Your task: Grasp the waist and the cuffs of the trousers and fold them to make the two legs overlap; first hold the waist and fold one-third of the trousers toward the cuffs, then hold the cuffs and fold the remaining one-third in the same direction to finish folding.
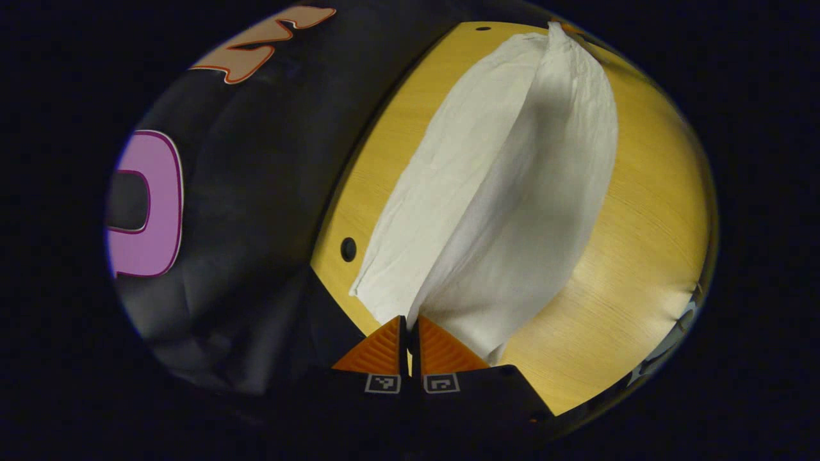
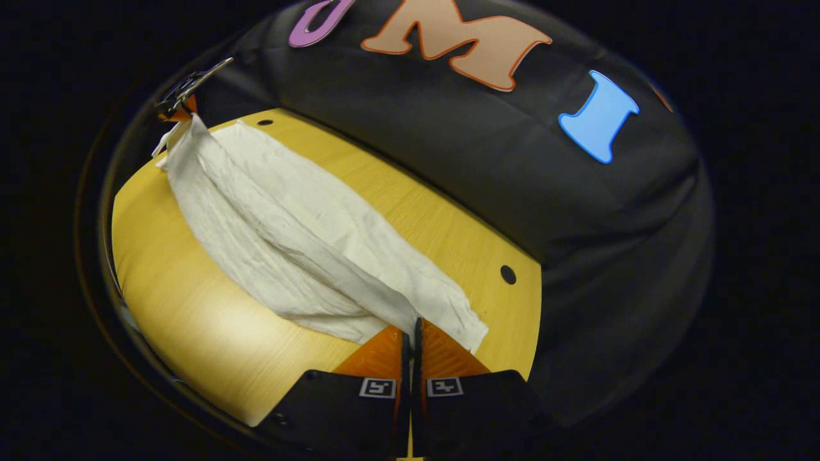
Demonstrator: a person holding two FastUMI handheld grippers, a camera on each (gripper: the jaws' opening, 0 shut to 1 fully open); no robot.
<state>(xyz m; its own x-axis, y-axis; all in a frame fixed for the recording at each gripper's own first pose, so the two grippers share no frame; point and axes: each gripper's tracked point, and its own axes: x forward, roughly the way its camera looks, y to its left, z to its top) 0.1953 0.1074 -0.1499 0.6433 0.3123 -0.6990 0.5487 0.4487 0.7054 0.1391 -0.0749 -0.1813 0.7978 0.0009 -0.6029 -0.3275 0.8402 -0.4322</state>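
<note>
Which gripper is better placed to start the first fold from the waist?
Probably the left gripper: it is shut on the trousers at the end where a loose strip, like a waist tie, hangs. The right gripper pinches the other end, likely the cuffs. Not certain.

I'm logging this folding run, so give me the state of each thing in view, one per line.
Left tongs: shut on one end of the trousers.
Right tongs: shut on the opposite end.
White wrinkled fabric trousers: gripped at both ends, stretched lengthwise between the tongs, a raised ridge down the middle, sides draping to the table.
Yellow wooden table: bearing the trousers' draped sides.
</note>
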